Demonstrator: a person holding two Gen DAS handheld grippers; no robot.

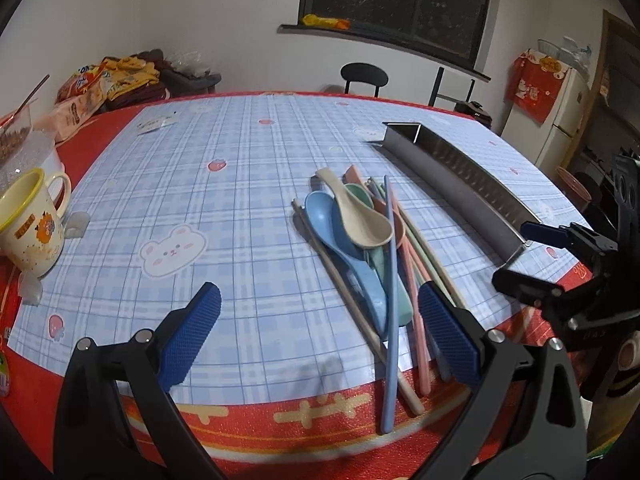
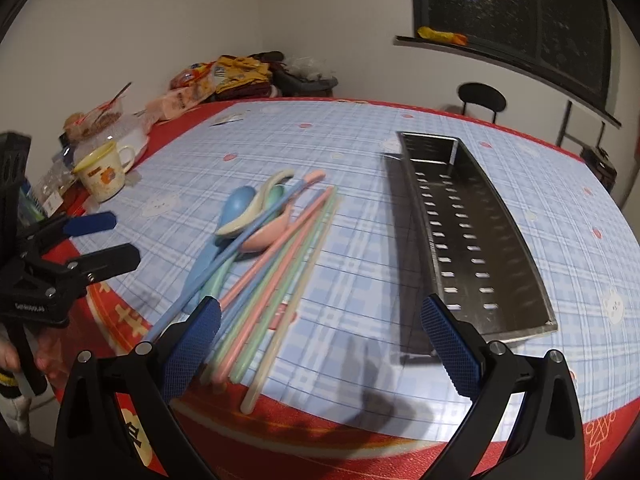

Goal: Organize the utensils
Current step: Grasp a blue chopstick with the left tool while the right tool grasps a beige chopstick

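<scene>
Left wrist: mug label unreadable

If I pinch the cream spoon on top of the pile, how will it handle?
The cream spoon looks like light, stiff plastic, probably smooth, so it may slip between the pads. It rests across the blue spoon and a blue chopstick, so lifting it may shift those. Its curved bowl could rock if pushed.
</scene>
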